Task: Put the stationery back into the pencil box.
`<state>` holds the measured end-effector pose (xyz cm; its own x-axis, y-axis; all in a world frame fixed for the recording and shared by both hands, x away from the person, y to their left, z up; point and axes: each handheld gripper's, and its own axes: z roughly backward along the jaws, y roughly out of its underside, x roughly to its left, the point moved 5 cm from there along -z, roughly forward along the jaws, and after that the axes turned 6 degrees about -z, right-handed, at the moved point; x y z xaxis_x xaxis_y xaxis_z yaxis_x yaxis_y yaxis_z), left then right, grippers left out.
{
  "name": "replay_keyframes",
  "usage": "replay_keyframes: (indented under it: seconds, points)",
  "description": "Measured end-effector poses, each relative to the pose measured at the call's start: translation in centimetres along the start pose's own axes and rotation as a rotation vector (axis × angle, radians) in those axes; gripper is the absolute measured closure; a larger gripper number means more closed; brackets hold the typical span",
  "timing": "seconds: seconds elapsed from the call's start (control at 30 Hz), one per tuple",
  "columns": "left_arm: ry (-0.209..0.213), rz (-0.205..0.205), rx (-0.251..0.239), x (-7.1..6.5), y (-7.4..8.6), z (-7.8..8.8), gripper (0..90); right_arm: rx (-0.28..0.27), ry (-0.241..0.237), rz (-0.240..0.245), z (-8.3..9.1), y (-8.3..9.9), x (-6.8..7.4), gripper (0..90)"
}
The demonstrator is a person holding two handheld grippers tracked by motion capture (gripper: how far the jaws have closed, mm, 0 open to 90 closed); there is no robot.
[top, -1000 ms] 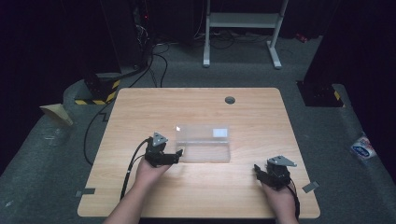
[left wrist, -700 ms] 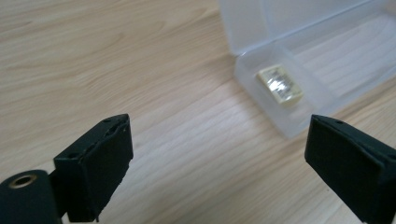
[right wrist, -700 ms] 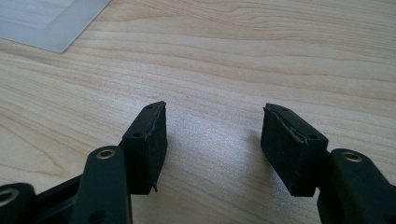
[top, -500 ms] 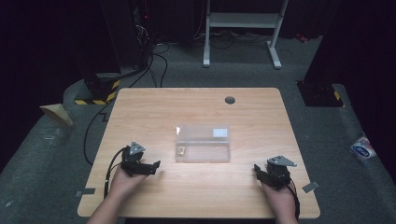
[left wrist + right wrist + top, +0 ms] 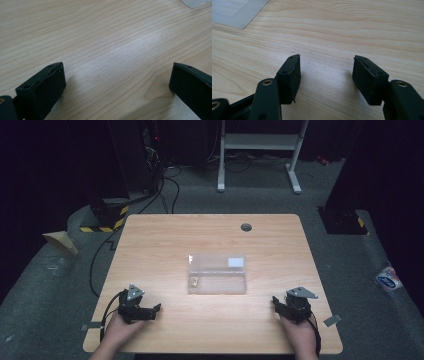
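Left claw withdrawn, box cropped.

Your clear plastic box lay flat at the middle of the bench, long side running three to nine o'clock. It carried a white label toward its one o'clock corner, and a small tan piece sat inside near seven o'clock.
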<state>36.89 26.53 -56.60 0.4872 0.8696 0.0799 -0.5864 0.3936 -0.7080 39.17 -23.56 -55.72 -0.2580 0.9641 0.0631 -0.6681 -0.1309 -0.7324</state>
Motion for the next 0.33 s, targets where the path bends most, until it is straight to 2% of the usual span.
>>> replay_keyframes:
  seconds: [0.33]
  points:
    - [-0.005,0.006,0.0,0.03,0.02,0.05,1.9,0.003,0.002,-0.004,0.02,0.01,0.0,39.3]
